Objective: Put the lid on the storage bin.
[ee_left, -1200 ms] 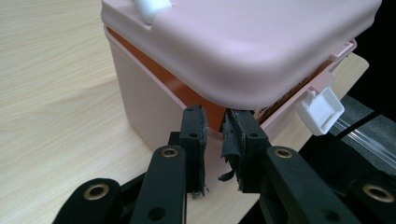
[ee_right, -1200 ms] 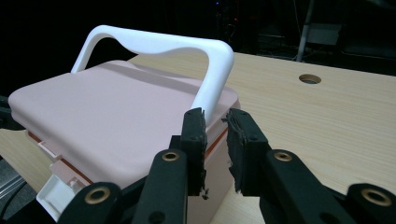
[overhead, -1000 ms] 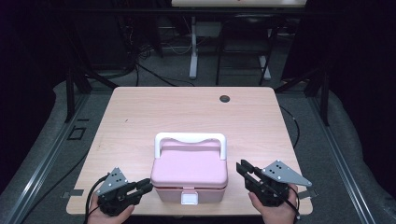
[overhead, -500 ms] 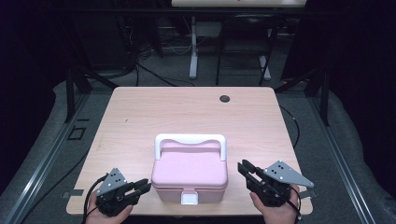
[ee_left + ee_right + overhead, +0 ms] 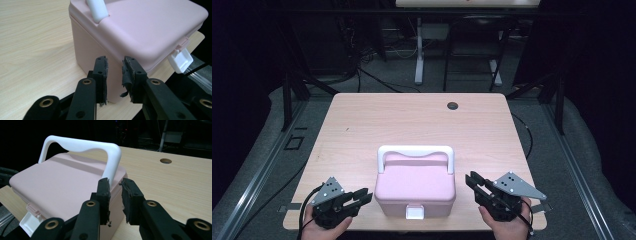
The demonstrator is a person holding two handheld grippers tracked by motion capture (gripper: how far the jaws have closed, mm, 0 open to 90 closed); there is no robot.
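A pink box (image 5: 414, 187) with a white handle (image 5: 415, 151) is set on the bench (image 5: 412, 120) between the left tongs (image 5: 358, 196) and right tongs (image 5: 474, 182). Both are held slightly parted, grasping nothing. If squeezed unevenly, the smooth box could be slid off the near edge.

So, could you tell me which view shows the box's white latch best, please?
The left gripper view: the white latch sits close and sharp, sticking out below the lid edge. The high view shows it small at the box front; the right gripper view catches it low, partly cut off.

Wooden table (image 5: 412, 125) (grommet hole (image 5: 453, 105))
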